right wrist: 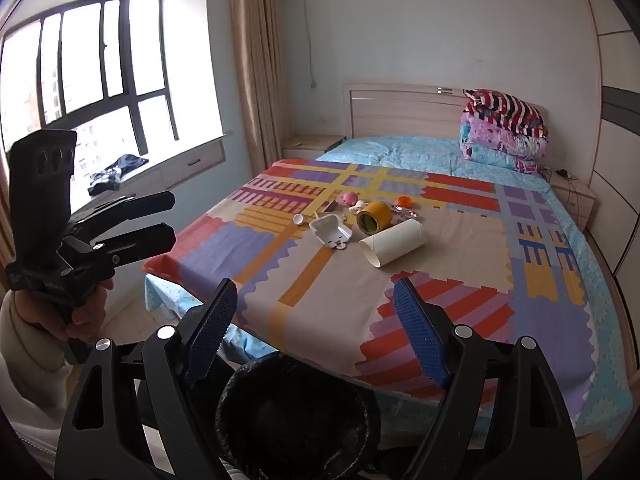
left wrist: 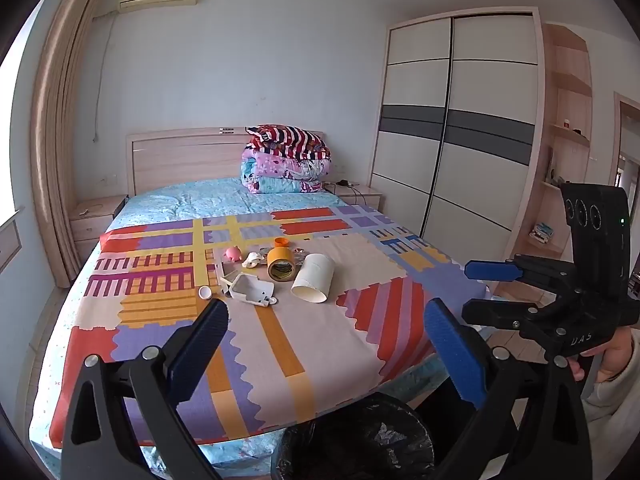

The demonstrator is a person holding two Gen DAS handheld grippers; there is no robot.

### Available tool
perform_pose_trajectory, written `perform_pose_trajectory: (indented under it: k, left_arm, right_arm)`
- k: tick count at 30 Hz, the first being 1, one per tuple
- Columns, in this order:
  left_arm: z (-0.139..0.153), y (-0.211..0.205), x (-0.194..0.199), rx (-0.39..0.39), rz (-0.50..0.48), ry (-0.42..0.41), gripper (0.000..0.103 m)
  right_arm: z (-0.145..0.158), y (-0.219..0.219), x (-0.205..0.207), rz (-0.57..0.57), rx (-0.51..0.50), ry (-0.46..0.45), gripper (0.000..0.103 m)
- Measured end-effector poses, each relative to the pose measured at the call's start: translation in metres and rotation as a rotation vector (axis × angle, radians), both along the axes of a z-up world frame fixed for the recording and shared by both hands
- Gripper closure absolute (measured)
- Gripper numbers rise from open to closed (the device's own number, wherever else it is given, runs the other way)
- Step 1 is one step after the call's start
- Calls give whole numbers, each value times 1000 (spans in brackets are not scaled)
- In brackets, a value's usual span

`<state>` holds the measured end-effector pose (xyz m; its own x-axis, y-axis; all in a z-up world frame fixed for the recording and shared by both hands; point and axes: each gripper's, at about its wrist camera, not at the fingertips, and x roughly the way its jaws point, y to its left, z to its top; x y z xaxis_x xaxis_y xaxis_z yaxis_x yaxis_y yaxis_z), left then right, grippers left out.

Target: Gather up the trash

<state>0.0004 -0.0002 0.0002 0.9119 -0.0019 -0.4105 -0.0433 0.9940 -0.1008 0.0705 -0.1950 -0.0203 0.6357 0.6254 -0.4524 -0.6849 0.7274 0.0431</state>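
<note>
Black bin (right wrist: 296, 412) one | window (right wrist: 80, 64) in right view only, wardrobe (left wrist: 452, 120) in left | one tape roll (left wrist: 281, 269), one cardboard tube (left wrist: 314, 284) | left tongs (left wrist: 324, 328), right tongs (right wrist: 316, 312) wide, empty

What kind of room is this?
A bedroom, most likely. There is a big bed with a headboard, folded quilts piled at its head, and a tall wardrobe beside it.
</note>
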Motion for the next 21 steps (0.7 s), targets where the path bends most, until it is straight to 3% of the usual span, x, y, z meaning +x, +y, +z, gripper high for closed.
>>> perform_pose_trajectory:
  k: [21]
  left_arm:
    - [0, 2, 0, 2, -3, -14, 8]
  right_arm:
    - [-1, 1, 0, 3, 0, 5, 23]
